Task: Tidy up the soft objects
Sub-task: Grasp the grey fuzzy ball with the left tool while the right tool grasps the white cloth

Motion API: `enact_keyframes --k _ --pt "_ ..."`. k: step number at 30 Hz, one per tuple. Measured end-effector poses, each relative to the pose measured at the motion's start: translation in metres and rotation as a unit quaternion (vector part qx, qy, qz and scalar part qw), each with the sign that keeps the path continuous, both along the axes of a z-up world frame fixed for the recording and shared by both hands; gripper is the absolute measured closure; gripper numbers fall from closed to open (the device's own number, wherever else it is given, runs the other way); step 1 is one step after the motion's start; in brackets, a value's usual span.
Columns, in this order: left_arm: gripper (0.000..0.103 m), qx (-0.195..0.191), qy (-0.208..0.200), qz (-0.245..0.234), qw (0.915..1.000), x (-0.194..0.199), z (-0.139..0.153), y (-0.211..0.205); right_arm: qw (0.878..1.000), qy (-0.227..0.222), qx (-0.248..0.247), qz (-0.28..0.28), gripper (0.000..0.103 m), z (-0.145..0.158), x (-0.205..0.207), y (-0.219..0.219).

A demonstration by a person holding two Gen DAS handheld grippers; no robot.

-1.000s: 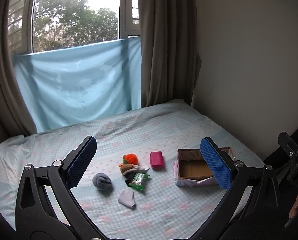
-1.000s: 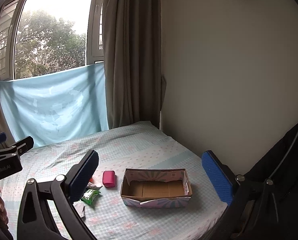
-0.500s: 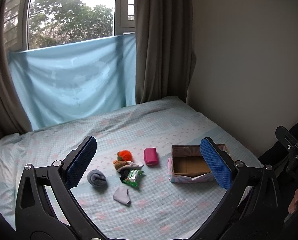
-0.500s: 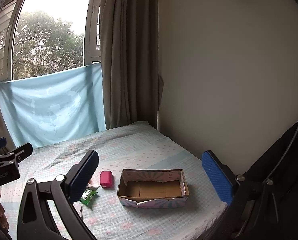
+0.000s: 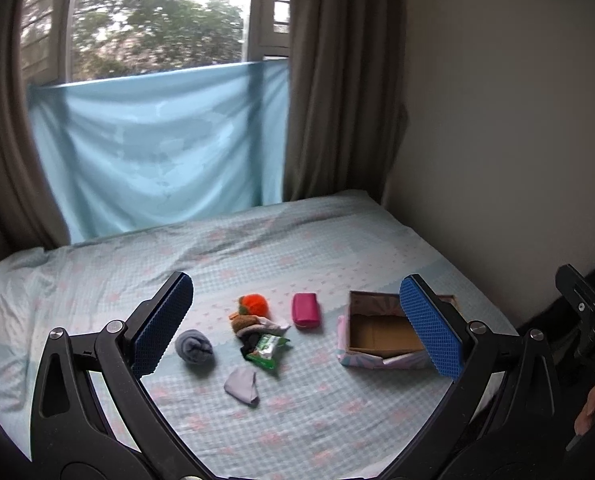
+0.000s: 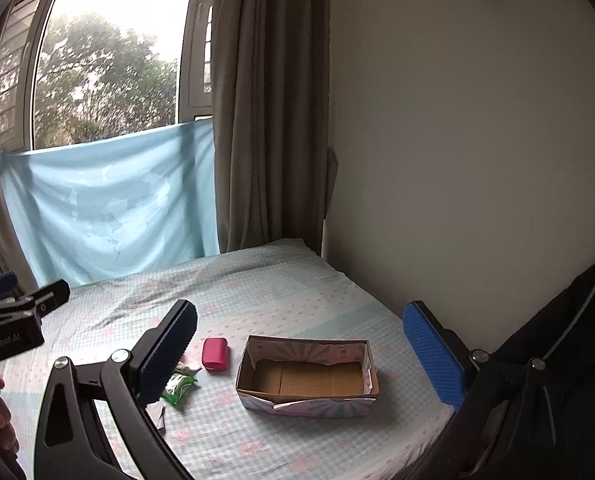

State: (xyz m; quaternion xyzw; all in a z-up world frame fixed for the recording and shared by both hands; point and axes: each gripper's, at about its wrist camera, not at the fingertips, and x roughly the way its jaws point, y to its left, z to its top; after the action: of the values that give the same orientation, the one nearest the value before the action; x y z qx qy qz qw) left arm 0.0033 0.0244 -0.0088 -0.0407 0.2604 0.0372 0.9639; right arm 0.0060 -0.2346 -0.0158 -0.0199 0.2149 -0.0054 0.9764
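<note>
Nearest, the left gripper hangs above the bed with its blue pads wide apart and nothing between them; the right gripper is likewise spread and empty. Just beyond them on the checked sheet lie the soft things: a pale folded cloth, a rolled grey sock, a green packet touching a dark-and-tan bundle, then an orange pompom and a pink pouch. Right of these sits the open cardboard box, patterned paper outside, its brown floor bare. Farther back, a blue sheet hangs across the window beside brown curtains.
</note>
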Motion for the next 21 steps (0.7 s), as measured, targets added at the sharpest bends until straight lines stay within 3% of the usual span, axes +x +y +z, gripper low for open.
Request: enact_keyframes --k 5,9,21 --pt "0.0 -0.008 0.023 0.047 0.9986 0.001 -0.024 0.029 0.999 0.014 0.001 0.048 0.0 -0.018 0.012 0.014" --pt "0.0 0.001 0.053 0.058 0.9969 0.0 -0.056 0.063 0.997 0.038 0.006 0.073 0.0 -0.049 0.018 0.044" --pt "0.0 0.007 0.135 0.011 0.9907 0.041 -0.188 0.185 0.988 0.125 0.043 0.08 0.0 -0.176 0.032 0.167"
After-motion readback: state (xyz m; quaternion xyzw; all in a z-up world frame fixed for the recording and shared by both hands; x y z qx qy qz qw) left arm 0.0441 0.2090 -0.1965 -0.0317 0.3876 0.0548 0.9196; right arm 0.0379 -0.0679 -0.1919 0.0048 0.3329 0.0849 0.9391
